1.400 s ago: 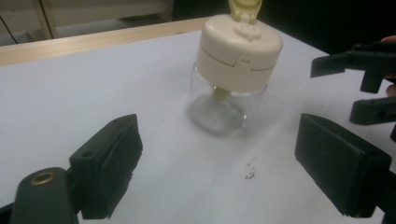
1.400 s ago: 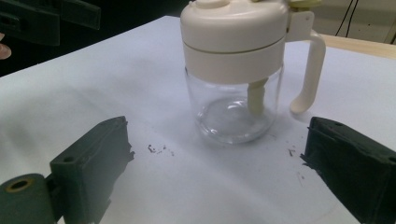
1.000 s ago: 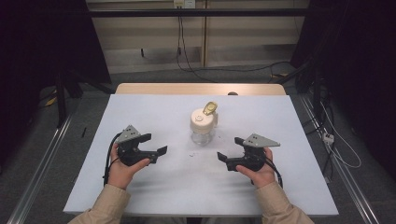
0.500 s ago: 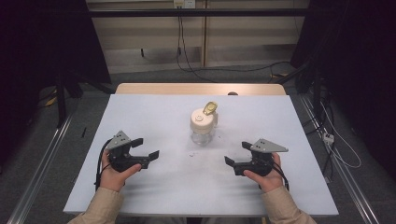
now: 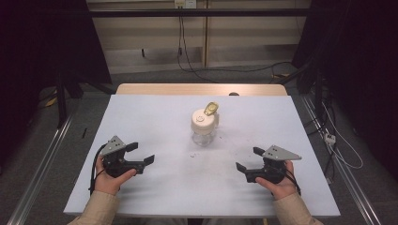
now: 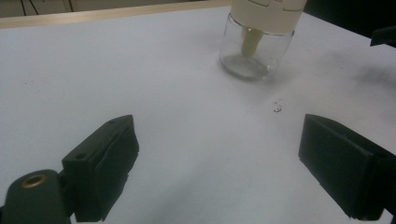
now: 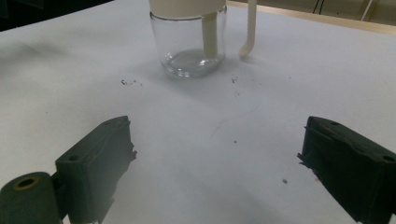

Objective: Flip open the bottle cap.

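A clear glass jar [image 5: 203, 127] with a cream lid and a gold tab on top stands upright in the middle of the white table [image 5: 150, 117]. The left gripper view has the jar [image 6: 256, 44] at the upper right, and in the right gripper view the jar [image 7: 190, 42] is straight ahead, with a cream handle [image 7: 250, 30] hanging beside it. My left gripper [image 5: 142, 153] is open and empty, well to the jar's near left. Open and empty as well, my right gripper [image 5: 248, 158] sits to the jar's near right. Bare table lies between each pair of jaws [image 6: 224, 158] [image 7: 219, 163].
A few dark crumbs [image 5: 193, 153] lie on the table just in front of the jar. A wooden strip [image 5: 202, 89] runs along the table's far edge. Cables [image 5: 328, 136] and metal rails lie on the floor around the table.
Both grippers have drawn back toward the near edge and apart from each other, away from the jar. The jar has not moved.
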`<state>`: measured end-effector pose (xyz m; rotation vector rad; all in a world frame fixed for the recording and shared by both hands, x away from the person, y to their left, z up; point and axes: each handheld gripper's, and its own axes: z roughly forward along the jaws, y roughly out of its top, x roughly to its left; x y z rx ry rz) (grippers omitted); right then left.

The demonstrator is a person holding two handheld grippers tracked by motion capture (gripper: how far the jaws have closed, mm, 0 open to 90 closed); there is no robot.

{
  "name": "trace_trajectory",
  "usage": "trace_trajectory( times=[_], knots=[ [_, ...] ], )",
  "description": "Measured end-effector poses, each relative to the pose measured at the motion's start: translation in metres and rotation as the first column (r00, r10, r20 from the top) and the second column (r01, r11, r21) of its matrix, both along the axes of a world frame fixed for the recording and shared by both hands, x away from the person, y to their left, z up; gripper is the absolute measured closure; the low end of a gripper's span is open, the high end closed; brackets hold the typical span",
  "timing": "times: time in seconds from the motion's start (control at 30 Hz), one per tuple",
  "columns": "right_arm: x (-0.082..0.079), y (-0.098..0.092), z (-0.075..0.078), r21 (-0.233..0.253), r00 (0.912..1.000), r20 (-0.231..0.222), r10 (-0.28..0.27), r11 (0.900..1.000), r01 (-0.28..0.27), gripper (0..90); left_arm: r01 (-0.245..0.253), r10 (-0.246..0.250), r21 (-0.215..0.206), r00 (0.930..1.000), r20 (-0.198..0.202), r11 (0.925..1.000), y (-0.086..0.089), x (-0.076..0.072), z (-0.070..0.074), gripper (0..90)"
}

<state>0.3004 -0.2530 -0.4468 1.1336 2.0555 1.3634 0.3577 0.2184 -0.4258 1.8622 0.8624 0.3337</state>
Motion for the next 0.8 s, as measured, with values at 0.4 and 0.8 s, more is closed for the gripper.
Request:
trace_trajectory(
  times=[0.4, 0.8],
  knots=[
    [-0.01, -0.02, -0.002, 0.0, 0.999, 0.01, -0.043, 0.999, 0.043, 8.7, -0.019, 0.019, -0.008, 0.9997, -0.014, 0.9998, 0.013, -0.004, -0.004, 10.7],
    [-0.007, -0.016, -0.003, -0.024, 0.9993, 0.017, -0.035, 0.999, 0.035, 8.8, -0.037, 0.037, -0.003, 0.9993, -0.005, 0.9993, 0.016, -0.003, -0.005, 10.0]
  ],
)
